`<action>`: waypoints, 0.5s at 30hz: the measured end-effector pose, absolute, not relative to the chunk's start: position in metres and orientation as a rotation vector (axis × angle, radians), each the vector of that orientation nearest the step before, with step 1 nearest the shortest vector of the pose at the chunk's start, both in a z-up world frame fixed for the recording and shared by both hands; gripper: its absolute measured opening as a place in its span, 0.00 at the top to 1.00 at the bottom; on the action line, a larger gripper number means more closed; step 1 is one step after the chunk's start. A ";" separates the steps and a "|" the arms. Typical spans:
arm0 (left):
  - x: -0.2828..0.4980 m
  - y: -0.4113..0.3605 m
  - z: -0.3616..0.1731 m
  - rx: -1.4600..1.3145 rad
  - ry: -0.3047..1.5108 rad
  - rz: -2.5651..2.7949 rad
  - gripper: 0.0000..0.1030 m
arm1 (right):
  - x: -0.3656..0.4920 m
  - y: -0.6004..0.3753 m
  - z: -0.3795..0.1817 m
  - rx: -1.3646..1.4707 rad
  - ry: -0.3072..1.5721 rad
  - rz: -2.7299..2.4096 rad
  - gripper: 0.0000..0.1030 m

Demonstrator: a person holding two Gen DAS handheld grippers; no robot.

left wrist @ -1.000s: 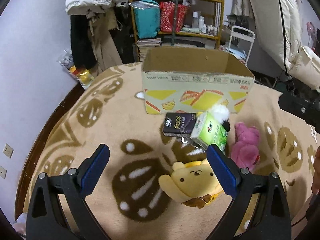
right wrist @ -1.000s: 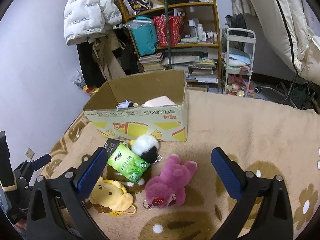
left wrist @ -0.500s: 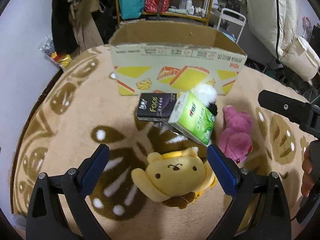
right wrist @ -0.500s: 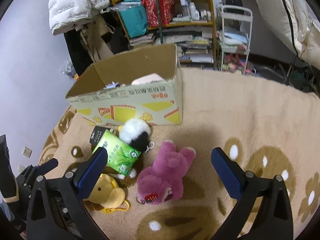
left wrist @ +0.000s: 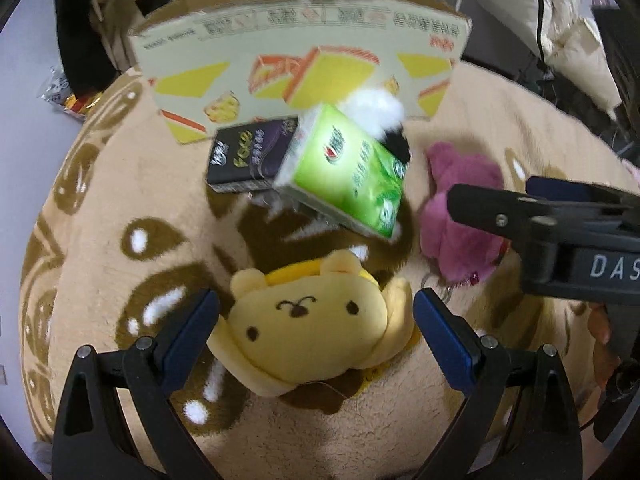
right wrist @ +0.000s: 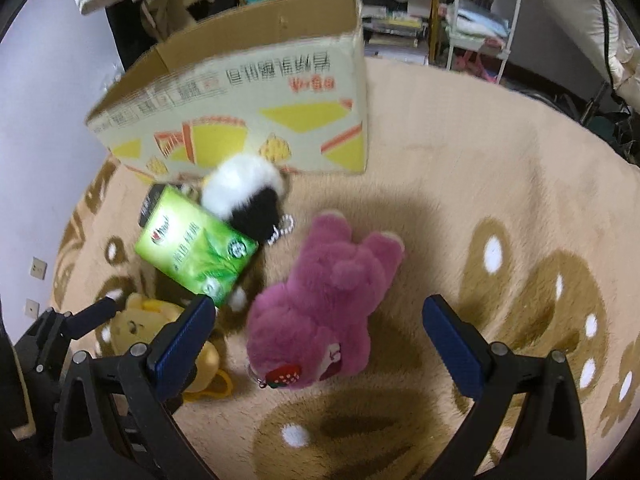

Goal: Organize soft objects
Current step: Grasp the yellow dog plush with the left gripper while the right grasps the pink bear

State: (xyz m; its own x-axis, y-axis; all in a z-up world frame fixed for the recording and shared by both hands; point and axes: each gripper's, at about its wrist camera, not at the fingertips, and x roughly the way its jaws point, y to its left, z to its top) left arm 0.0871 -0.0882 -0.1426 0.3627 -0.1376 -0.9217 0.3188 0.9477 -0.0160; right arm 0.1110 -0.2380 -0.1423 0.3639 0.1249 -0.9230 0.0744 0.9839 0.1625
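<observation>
Nothing was yet gripped: both wide-open tongs, left tongs and right tongs, hung over the yellow plush bear and magenta plush bear, outside the printed cardboard box.

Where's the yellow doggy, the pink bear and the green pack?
yellow doggy (left wrist: 308,320), left wrist view, on its face.
pink bear (right wrist: 332,292), right wrist view, on its back.
green pack (left wrist: 348,168), left wrist view, on its top face.

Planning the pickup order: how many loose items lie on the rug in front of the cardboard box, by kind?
Plush toys: 3 (yellow dog plush, pink bear plush, black-and-white plush keychain)
Tissue packs: 2 (green tissue pack, black tissue pack)
Total: 5
</observation>
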 end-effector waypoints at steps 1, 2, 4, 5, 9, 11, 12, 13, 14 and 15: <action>0.087 -0.090 -0.145 0.188 1.170 -0.293 0.06 | 0.112 -0.237 -0.147 0.184 1.223 0.040 0.00; 0.088 -0.091 -0.146 0.198 1.175 -0.290 0.06 | 0.113 -0.236 -0.152 0.184 1.248 0.052 0.00; 0.089 -0.093 -0.149 0.213 1.180 -0.281 0.06 | 0.114 -0.233 -0.161 0.189 1.290 0.071 0.00; 0.091 -0.094 -0.151 0.219 1.184 -0.273 0.06 | 0.114 -0.232 -0.164 0.189 1.299 0.078 0.00; 0.097 -0.095 -0.159 0.209 1.211 -0.261 0.06 | 0.116 -0.230 -0.170 0.176 1.320 0.084 0.08; 0.099 -0.094 -0.161 0.211 1.215 -0.259 0.06 | 0.117 -0.232 -0.175 0.182 1.339 0.077 0.13; 0.099 -0.094 -0.161 0.209 1.218 -0.259 0.06 | 0.118 -0.233 -0.178 0.180 1.350 0.067 0.14; 0.100 -0.094 -0.162 0.209 1.222 -0.259 0.06 | 0.118 -0.233 -0.179 0.174 1.353 0.065 0.15; 0.101 -0.091 -0.164 0.207 1.226 -0.263 0.07 | 0.118 -0.233 -0.180 0.170 1.352 0.066 0.15; 0.103 -0.089 -0.164 0.203 1.229 -0.269 0.11 | 0.118 -0.232 -0.180 0.158 1.351 0.064 0.15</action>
State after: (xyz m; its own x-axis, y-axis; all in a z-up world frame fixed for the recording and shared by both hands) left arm 0.1029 -0.0885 -0.1644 0.3104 -0.0932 -0.9460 0.3102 0.9506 0.0081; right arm 0.1179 -0.2318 -0.1796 0.2186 0.1375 -0.9661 0.0449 0.9875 0.1508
